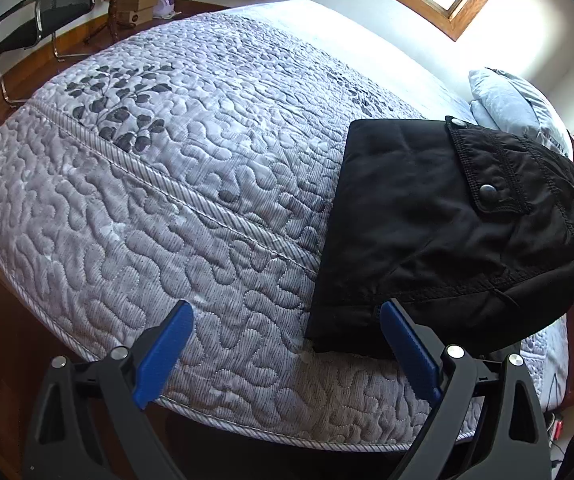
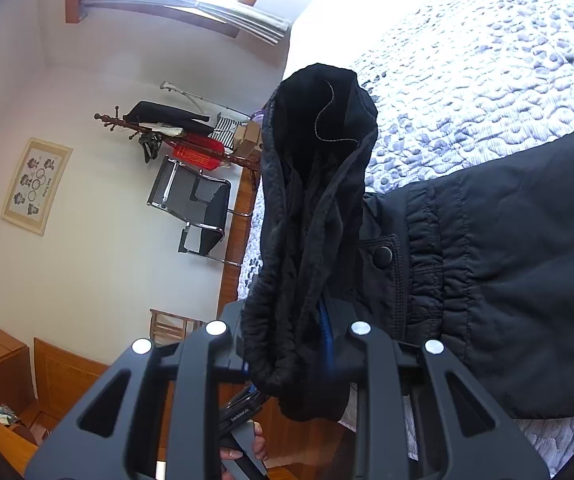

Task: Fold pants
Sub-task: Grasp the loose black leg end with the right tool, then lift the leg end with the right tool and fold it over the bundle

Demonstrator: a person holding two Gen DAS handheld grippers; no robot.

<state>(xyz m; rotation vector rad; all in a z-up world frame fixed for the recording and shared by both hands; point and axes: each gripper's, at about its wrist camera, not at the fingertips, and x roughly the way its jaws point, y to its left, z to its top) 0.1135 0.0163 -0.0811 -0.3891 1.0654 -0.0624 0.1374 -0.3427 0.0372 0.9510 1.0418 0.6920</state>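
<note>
pants [image 1: 427, 220]: black, already folded into a compact slab on the bed, pocket flap with snap buttons facing up; a bunched end, seemingly the waistband, is lifted off the slab
pants relative to grippers: the slab lies ahead and to the right of the left gripper, its near edge right at that gripper's right finger; the lifted end sits between the right gripper's fingers and rises ahead of it
long axis: the slab runs away from the left gripper, toward the pillow
left gripper [image 1: 287, 344]: spread wide, blue pads apart, holding nothing, over the bed's near edge
right gripper [image 2: 287, 344]: closed on the gathered waistband fabric; blue pad barely visible under the cloth
nearer gripper: the right one has the cloth, so the coming fold probably turns on it laying that end over the slab; the left could pin the near edge
bed [image 1: 167, 184]: grey quilted cover, carries the pants
pillow [image 1: 515, 108]: beyond the slab, well ahead of the left gripper
</note>
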